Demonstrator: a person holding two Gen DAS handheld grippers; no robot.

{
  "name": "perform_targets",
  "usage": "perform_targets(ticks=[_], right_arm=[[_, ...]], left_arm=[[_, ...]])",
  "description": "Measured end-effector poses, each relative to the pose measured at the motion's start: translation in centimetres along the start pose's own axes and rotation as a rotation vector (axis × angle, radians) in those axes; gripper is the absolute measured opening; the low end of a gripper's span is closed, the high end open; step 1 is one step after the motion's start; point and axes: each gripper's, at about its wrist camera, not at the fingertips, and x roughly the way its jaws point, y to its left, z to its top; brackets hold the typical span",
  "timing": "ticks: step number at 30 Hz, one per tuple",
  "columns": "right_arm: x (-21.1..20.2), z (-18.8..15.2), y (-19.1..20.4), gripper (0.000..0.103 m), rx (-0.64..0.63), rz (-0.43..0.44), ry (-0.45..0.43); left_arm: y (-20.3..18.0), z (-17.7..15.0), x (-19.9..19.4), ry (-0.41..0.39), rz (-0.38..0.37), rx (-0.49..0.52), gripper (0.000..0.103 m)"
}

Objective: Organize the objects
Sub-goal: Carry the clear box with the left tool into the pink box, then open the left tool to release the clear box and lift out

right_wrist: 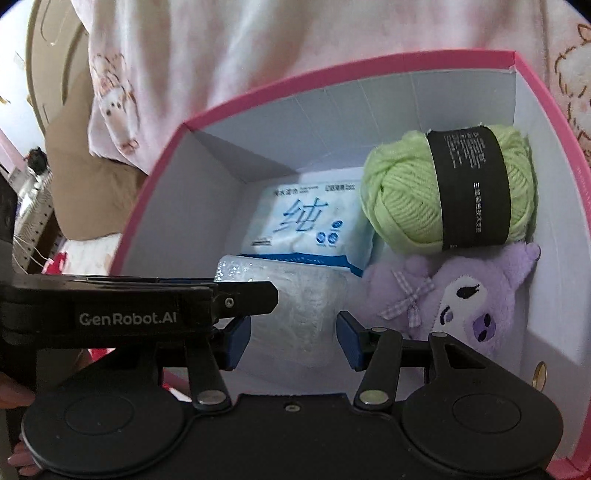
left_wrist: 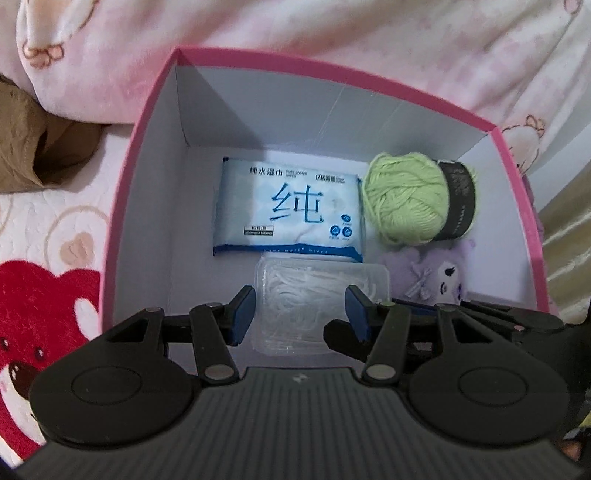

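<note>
The task looks nearly finished, I think. Four things already lie on the floor of the pink box (left_wrist: 122, 206), and neither view shows any loose object outside it waiting to be packed.

The wet wipes pack (left_wrist: 288, 212) lies flat near the box's far wall. The green yarn ball (left_wrist: 406, 199) sits just beside it, toward the box's right wall. The purple plush toy (right_wrist: 465, 295) lies in the box's near right corner, touching the yarn. The clear plastic case (left_wrist: 317, 306) lies next to the wipes, toward the box's near wall.

The left gripper (left_wrist: 300, 314) hovers above this case with jaws spread apart, holding nothing. The right gripper (right_wrist: 293, 338) is also released and empty, close beside the left one.

Around the box lie a pink blanket (left_wrist: 332, 33) and a red bear print (left_wrist: 44, 317). Nothing blocks the way; only the two grippers crowd each other over the box.
</note>
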Motion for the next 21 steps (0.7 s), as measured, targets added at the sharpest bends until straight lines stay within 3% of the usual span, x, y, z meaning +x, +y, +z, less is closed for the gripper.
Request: perform_targets(ticks=[4, 7, 11, 14, 21], right_arm=[[0.4, 0.3, -0.2, 0.056, 0.009, 0.005, 0.007], [0.6, 0.5, -0.3, 0.056, 0.03, 0.045, 0.025], [0.3, 0.5, 0.3, 0.057, 0.006, 0.006, 0.016], [-1.5, 0.5, 0.4, 0.064, -0.016, -0.004, -0.013], [-8.1, -0.5, 1.8, 0.066, -0.095, -0.016, -0.094]], left_arm=[[0.2, 0.1, 0.4, -0.003, 0.01, -0.013, 0.052], [0.0, -0.1, 0.3, -0.013, 0.072, 0.006, 0.05], [-0.1, -0.1, 0.0, -0.026, 0.059, 0.006, 0.054], [-0.3, 0.2, -1.1, -0.055, 0.076, 0.019, 0.057], [-1.3, 0.0, -5.7, -0.093, 0.062, 0.056, 0.064]])
